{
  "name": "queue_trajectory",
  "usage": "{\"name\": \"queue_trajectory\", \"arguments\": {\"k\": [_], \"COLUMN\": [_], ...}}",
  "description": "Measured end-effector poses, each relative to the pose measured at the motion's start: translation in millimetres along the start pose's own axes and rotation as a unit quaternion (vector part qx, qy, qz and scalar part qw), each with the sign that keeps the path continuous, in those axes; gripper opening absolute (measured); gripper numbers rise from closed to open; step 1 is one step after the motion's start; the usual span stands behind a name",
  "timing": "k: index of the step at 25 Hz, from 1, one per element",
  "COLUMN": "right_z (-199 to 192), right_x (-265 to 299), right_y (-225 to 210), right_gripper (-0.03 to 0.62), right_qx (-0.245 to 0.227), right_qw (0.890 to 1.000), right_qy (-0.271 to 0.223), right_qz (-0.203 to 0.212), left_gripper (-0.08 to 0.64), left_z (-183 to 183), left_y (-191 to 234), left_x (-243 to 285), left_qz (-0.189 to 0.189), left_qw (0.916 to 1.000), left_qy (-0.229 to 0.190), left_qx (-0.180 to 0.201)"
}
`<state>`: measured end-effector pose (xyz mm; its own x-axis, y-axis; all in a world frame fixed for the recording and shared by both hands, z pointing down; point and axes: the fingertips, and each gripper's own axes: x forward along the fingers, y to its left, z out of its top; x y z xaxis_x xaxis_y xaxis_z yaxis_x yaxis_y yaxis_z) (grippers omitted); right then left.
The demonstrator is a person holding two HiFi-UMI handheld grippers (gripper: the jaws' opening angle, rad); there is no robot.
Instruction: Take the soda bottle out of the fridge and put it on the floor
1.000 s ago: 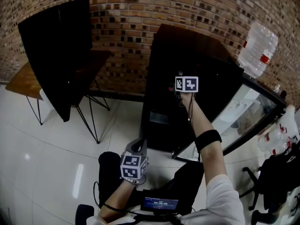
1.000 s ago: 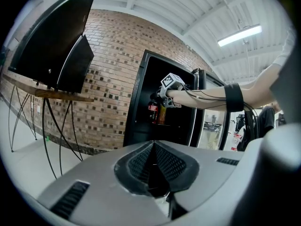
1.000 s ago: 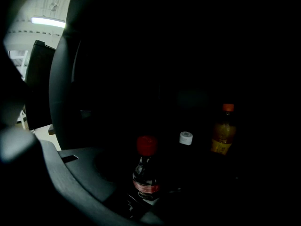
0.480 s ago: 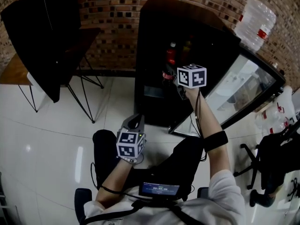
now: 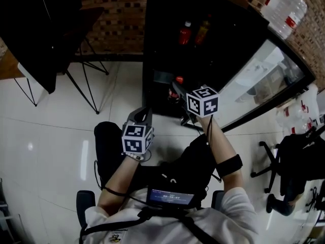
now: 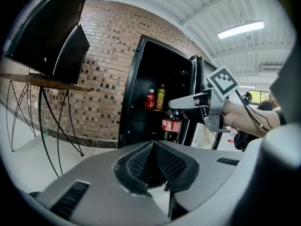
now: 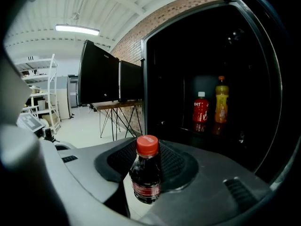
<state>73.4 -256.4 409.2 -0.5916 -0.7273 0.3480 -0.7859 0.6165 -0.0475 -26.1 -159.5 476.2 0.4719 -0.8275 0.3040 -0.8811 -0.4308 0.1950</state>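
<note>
A dark cola soda bottle (image 7: pixel 146 179) with a red cap stands upright between the pads of my right gripper (image 7: pixel 148 161), which is shut on it. In the head view the soda bottle (image 5: pixel 177 81) hangs just in front of the open black fridge (image 5: pixel 162 29), low and above the floor, held by the right gripper (image 5: pixel 176 91). The left gripper view shows the soda bottle (image 6: pixel 171 124) from the side, outside the fridge opening. My left gripper (image 5: pixel 143 116) hovers over my lap, its jaws shut with nothing in them.
A red bottle (image 7: pixel 200 108) and an orange bottle (image 7: pixel 221 100) remain on a fridge shelf. The glass fridge door (image 5: pixel 264 80) stands open to the right. A black screen on a thin-legged table (image 5: pixel 45 39) is at left, a water jug (image 5: pixel 285 9) at top right, an office chair (image 5: pixel 287 172) at right.
My right gripper has drawn back from the fridge toward me and lower, with the soda bottle in it. The left gripper has barely moved.
</note>
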Motion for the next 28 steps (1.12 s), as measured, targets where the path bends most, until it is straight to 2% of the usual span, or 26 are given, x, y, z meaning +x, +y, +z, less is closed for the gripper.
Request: {"name": "queue_trajectory", "arguments": {"k": [12, 20, 28], "right_z": [-88, -163, -254], "right_x": [22, 54, 94], "right_y": [32, 52, 59], "right_gripper": [0.164, 0.164, 0.164], "right_qx": [-0.004, 0.014, 0.026], "right_qw": [0.999, 0.996, 0.988], "right_qy": [0.043, 0.09, 0.153], "right_qz": [0.001, 0.004, -0.003], "left_gripper": [0.002, 0.002, 0.002], "left_z": [-16, -31, -53], "left_y": [5, 20, 48], "left_x": [15, 17, 29], "left_qz": [-0.001, 0.006, 0.016], "left_qw": [0.9999, 0.9994, 0.998], "left_qy": [0.014, 0.029, 0.052], "left_qx": [-0.004, -0.016, -0.031]}}
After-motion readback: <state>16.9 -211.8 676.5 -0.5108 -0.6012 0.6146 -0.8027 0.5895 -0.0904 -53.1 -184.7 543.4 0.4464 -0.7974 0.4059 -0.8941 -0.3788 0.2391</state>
